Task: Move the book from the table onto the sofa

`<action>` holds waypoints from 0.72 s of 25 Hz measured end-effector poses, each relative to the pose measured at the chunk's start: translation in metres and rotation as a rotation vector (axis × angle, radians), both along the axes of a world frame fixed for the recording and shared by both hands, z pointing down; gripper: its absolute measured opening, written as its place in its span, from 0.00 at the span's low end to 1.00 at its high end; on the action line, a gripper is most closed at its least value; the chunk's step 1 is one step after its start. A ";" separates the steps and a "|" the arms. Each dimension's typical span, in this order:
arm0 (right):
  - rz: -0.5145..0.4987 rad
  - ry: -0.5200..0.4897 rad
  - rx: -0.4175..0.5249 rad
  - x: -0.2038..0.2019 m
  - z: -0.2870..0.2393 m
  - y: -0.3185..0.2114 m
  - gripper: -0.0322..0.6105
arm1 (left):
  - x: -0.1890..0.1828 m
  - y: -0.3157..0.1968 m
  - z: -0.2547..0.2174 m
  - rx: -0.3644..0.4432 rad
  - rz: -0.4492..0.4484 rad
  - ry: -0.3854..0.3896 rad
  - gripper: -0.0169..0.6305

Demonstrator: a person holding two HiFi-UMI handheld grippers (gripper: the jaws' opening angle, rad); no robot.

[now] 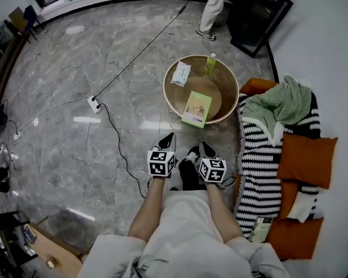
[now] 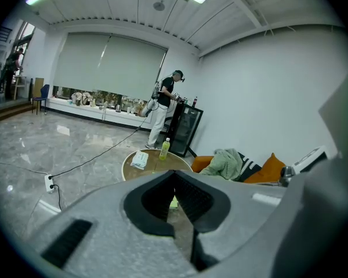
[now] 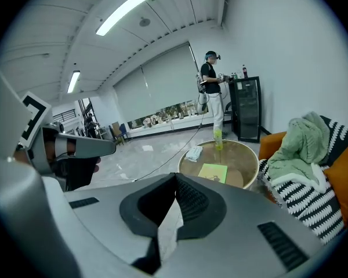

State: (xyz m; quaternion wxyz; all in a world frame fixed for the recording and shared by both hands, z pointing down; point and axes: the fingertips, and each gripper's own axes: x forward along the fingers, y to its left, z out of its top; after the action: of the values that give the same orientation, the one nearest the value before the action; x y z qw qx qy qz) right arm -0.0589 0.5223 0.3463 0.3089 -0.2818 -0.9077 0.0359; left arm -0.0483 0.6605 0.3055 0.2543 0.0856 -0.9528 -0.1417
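A green book (image 1: 196, 109) lies at the near edge of the round wooden table (image 1: 229, 80), partly over the rim. The right gripper view has the book (image 3: 213, 172) ahead of it on the table (image 3: 243, 155). The sofa (image 1: 306, 160), with orange cushions and a striped blanket, stands to the table's right. My left gripper (image 1: 169, 138) and right gripper (image 1: 203, 147) hover side by side short of the table, both shut and empty. In its own view the left gripper (image 2: 174, 175) hides most of the book. The right gripper (image 3: 175, 177) has its jaws together too.
A white packet (image 1: 181, 74) and a green bottle (image 1: 210, 64) share the table. A green cloth (image 1: 281, 103) lies on the sofa. A power strip (image 1: 94, 103) and cables cross the floor at left. A person (image 1: 211, 7) stands by a black cabinet (image 1: 258, 10) beyond.
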 end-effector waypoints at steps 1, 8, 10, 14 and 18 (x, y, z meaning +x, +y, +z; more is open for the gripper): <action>-0.006 0.009 -0.005 -0.007 0.002 0.002 0.06 | -0.006 0.001 0.003 0.000 -0.006 0.010 0.04; -0.028 0.076 -0.012 -0.055 0.021 0.000 0.06 | -0.058 -0.009 0.022 -0.013 0.000 0.081 0.04; -0.024 0.095 -0.011 -0.072 0.024 -0.004 0.06 | -0.075 -0.013 0.025 -0.014 0.002 0.100 0.04; -0.011 0.126 -0.019 -0.111 0.031 -0.014 0.06 | -0.111 -0.023 0.032 -0.028 0.022 0.133 0.04; 0.027 0.145 -0.061 -0.161 0.040 -0.016 0.06 | -0.158 -0.024 0.036 -0.073 0.055 0.149 0.04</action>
State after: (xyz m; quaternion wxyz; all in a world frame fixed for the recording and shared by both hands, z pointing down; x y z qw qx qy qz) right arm -0.2201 0.5059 0.3867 0.3645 -0.2753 -0.8852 0.0878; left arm -0.2059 0.6366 0.3413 0.3312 0.0915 -0.9331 -0.1060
